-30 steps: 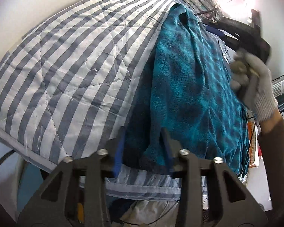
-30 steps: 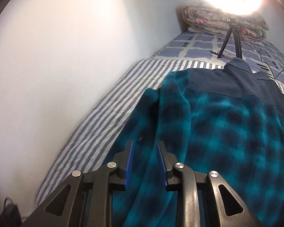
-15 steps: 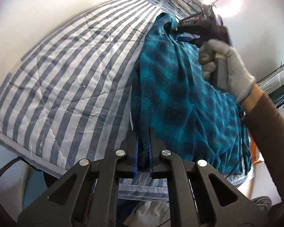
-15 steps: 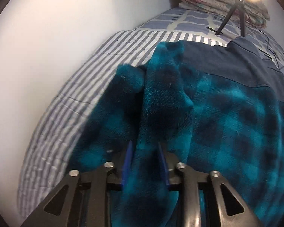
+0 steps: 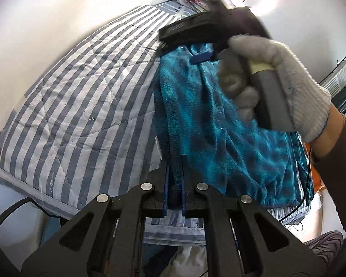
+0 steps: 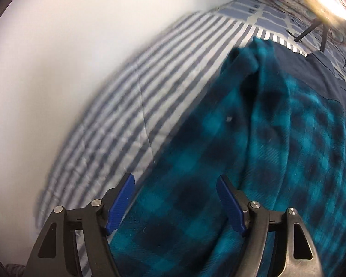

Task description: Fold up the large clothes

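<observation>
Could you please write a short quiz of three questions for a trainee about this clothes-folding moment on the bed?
1. True or false: the left gripper is shut on an edge of the teal and dark blue checked fleece garment.
2. Multiple choice: on what does the garment lie? A) a wooden floor B) a grey and white striped quilted bed cover C) a glass table
3. Fill in: the pads of the right gripper stand ____ over the fleece, pressing on nothing.

Key
1. True
2. B
3. apart; its jaws are opening, with fleece below and between them, not pinched.
</observation>
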`<state>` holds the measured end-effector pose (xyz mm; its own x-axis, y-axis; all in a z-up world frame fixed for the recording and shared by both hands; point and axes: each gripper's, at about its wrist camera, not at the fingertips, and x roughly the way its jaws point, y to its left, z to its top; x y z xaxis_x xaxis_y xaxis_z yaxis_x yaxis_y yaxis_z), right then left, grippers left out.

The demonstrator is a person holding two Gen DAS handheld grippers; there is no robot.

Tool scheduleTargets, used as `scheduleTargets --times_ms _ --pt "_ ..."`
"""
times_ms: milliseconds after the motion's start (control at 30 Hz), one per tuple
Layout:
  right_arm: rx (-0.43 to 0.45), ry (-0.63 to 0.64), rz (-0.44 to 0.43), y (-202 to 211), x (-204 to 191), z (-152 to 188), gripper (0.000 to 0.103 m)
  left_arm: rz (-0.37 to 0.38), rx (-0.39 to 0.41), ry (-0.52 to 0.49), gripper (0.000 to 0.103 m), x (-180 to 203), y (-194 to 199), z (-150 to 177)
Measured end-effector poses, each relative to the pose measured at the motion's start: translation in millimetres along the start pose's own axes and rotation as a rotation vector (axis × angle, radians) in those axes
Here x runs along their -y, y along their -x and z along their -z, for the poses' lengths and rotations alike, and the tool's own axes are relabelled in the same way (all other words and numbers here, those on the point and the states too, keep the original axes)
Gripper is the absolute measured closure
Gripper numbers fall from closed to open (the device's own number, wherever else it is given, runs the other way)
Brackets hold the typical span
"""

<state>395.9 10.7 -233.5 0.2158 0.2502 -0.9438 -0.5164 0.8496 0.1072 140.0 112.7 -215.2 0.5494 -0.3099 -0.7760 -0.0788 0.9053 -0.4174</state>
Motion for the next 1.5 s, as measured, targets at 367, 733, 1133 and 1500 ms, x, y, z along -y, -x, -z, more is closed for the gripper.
scheduleTargets --times_ms 367,733,1133,1500 --pt "-0.032 0.127 0.183 -20.3 -28.7 24.7 0.05 -0.006 0.02 -0.087 0.098 35.8 -2.9 4.2" --pt "0.117 -0.199 -0.179 35.7 61.7 44.8 0.095 0.016 0.025 -0.214 0.098 99.6 -16.7 11.3" --pt "0.306 -0.494 -0.399 79.4 173.8 121.2 0.096 0.037 -0.001 -0.382 0.098 177.6 -41.0 37.6" --pt "0.246 -0.585 -0.331 55.9 206.1 143.4 0.096 0.037 -0.072 -0.436 0.098 197.4 -67.3 49.0"
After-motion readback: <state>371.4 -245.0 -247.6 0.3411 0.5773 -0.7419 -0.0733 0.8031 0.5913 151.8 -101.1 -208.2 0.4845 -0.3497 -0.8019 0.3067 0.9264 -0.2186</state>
